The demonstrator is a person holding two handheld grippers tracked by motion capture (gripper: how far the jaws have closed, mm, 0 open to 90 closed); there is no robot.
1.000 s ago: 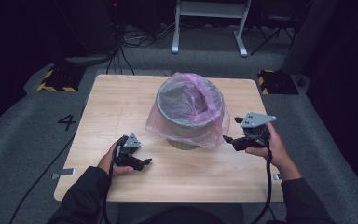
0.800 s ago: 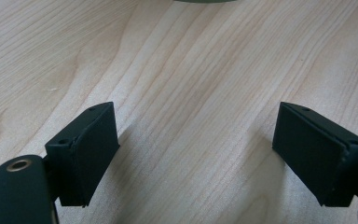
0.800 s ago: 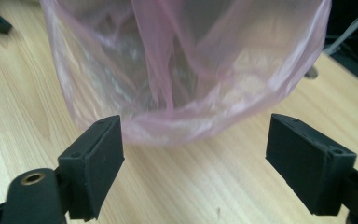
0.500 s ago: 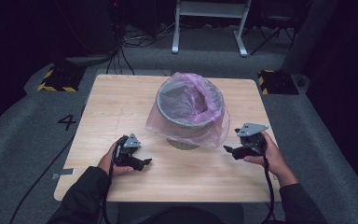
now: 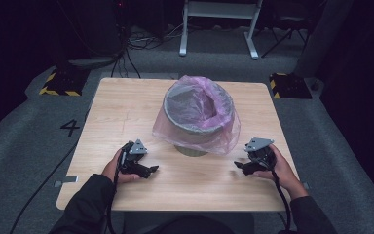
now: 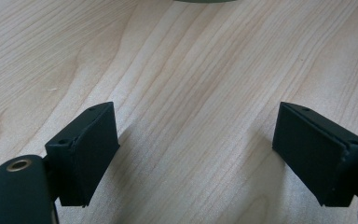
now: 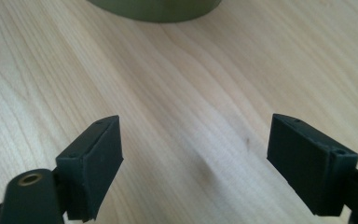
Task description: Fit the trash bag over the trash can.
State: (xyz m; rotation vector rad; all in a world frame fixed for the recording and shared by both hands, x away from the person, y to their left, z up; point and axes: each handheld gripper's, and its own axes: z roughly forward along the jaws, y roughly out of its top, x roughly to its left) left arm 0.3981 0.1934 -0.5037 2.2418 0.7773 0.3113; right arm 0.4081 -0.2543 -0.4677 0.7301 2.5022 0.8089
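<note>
Plastic, thin and pink, is lining a round grey bin (image 5: 198, 109) that is standing upright near the middle of the wooden tabletop (image 5: 117, 117). The pink bag (image 5: 214, 134) is folding over the bin's rim and draping down its outside wall, bunching loosely toward the near side, where its lower edge is hanging close to the wood. Inside the bin the liner is sagging in creases; whether anything else is lying in it cannot be told from above. The bin's dark base is showing beneath the skirt of plastic.

The left claw (image 5: 148, 170) is resting low over the tabletop, near the front edge and to the left of the bin, held in the person's left hand (image 5: 114, 167). In the left gripper view its 2 black jaws are standing wide apart with bare wood grain between them, gripping nothing, and a sliver of the bin's base is showing at the top edge.

The right claw (image 5: 238, 166) is sitting near the front edge to the right of the bin, held in the right hand (image 5: 281, 170), apart from the hanging plastic. In the right gripper view its 2 jaws are likewise spread wide over bare wood, empty, with the olive-grey base (image 7: 156, 9) of the bin lying ahead of them.
</note>
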